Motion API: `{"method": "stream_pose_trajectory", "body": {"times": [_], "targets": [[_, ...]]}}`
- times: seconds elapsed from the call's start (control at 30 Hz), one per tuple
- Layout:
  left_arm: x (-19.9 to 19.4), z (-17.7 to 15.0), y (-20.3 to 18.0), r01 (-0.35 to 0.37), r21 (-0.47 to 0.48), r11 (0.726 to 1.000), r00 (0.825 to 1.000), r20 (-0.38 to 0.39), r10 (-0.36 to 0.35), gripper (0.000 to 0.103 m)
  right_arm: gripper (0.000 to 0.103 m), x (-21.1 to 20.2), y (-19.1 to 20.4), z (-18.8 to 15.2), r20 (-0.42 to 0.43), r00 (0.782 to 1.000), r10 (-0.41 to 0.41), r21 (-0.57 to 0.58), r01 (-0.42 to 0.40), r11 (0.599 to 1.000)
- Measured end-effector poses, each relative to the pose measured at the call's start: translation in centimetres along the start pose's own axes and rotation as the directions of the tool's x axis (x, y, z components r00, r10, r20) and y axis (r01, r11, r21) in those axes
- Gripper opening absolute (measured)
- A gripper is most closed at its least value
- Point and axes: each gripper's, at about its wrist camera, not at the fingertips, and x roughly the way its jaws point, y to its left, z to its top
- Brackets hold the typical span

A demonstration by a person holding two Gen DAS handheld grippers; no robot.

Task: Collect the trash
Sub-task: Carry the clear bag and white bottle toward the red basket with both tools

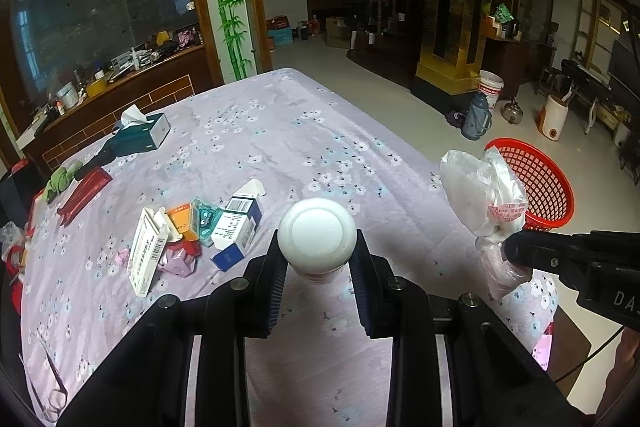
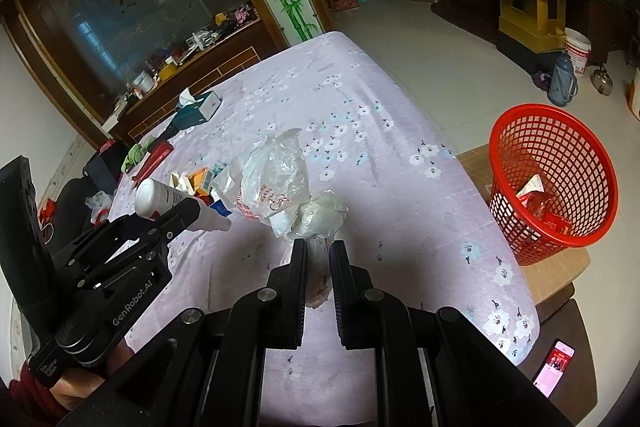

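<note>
The bottle (image 1: 317, 239) between the left gripper's fingers is smooth, shiny white plastic. The bag (image 2: 280, 179) ahead of the right gripper is thin, crinkly, see-through plastic. The tablecloth (image 2: 360, 131) under both is soft matt cloth. The red basket (image 2: 554, 183) is holey plastic.

table (image 1: 304, 131) under lilac flowered cloth carries a tissue box (image 1: 140, 135), red case (image 1: 82, 195), green cloth (image 1: 60, 181), scissors (image 1: 52, 387) and a cluster of small cartons (image 1: 192, 235)

White bottle (image 1: 317, 239) and crumpled plastic bag (image 2: 288, 183), both held aloft.
</note>
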Motion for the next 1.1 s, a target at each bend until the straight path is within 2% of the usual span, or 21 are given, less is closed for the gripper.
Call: {"method": "stream_pose_trajectory", "body": {"times": [0.43, 1.1], "targets": [[0.4, 0.5, -2.1, 0.035, 0.040, 0.999, 0.999, -0.002, -0.035, 0.029, 0.013, -1.2, -1.6, -0.3, 0.015, 1.000, -0.024, 0.039, 0.024, 0.999], [1.8, 1.3, -6.3, 0.113, 0.096, 0.989, 0.994, -0.021, -0.111, 0.029, 0.013, -3.2, -6.5, -0.6, 0.035, 0.996, -0.087, 0.135, 0.082, 0.988]]}}
